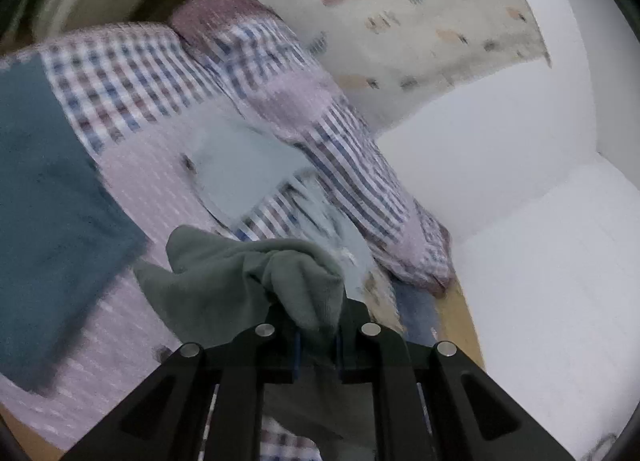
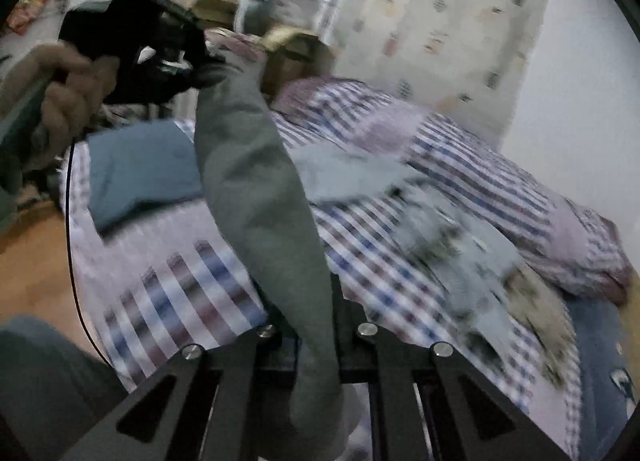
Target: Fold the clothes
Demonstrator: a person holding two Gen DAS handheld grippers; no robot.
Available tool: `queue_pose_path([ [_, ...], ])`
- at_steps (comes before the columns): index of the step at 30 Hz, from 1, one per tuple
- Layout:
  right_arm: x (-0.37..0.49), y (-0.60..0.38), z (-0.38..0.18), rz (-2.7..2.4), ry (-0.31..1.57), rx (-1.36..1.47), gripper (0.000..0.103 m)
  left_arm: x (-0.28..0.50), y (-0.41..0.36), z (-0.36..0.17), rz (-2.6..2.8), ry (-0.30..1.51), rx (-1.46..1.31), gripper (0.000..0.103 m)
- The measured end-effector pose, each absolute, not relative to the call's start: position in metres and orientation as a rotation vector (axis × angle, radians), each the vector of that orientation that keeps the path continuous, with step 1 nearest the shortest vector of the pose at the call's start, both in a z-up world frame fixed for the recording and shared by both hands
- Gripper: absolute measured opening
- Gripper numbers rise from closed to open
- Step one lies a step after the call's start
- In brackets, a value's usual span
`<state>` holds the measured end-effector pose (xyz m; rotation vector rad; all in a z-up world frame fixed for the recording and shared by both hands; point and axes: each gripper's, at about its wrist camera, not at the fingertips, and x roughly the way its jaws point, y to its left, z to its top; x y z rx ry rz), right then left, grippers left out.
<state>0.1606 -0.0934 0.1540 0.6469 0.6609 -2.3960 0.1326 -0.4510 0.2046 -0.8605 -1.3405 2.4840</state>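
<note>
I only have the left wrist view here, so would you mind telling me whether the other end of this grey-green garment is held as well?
Observer: Yes. In the right wrist view the right gripper is shut on the grey-green garment.
Operator: Thank you. Does the cloth hang loose between the two grippers?
Observer: No, it runs as one stretched band up to the left gripper, above the checked bedding.
Operator: Is the hand on that gripper visible?
Observer: Yes, a hand grips its handle at the left of that view.
</note>
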Motion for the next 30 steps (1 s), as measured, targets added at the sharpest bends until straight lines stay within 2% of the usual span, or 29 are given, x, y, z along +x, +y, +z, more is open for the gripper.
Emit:
queue_pose_path([
  [8, 0.088, -0.203, 0.19, -2.305, 0.642, 0.55, 0.008, 0.104, -0.553, 0.23, 2.618, -1.357, -0.8, 0.01],
  [12, 0.065, -0.254, 0.213, -2.352, 0.636, 0.461, 0.008, 0.09, -0.604, 0.227, 2.622, -1.414, -0.759, 0.01],
  [18, 0.062, -0.339, 0.218, -2.409, 0.709, 0.275, 0.008, 0.102, -0.682, 0.216, 2.732, -1.351, -0.63, 0.009],
  [21, 0.089, -0.383, 0.19, -2.38, 0.789, 0.207, 0.008, 0.131, -0.722, 0.174, 2.805, -1.357, -0.59, 0.009],
  [25, 0.155, -0.445, 0.115, -2.235, 1.001, 0.146, 0.008, 0.17, -0.752, 0.098, 2.924, -1.428, -0.722, 0.009],
  [27, 0.184, -0.468, 0.08, -2.148, 1.119, 0.121, 0.008, 0.19, -0.763, 0.07, 2.917, -1.501, -0.695, 0.009],
  [30, 0.213, -0.485, 0.044, -2.055, 1.185, 0.124, 0.008, 0.211, -0.772, 0.041, 2.912, -1.551, -0.678, 0.009],
])
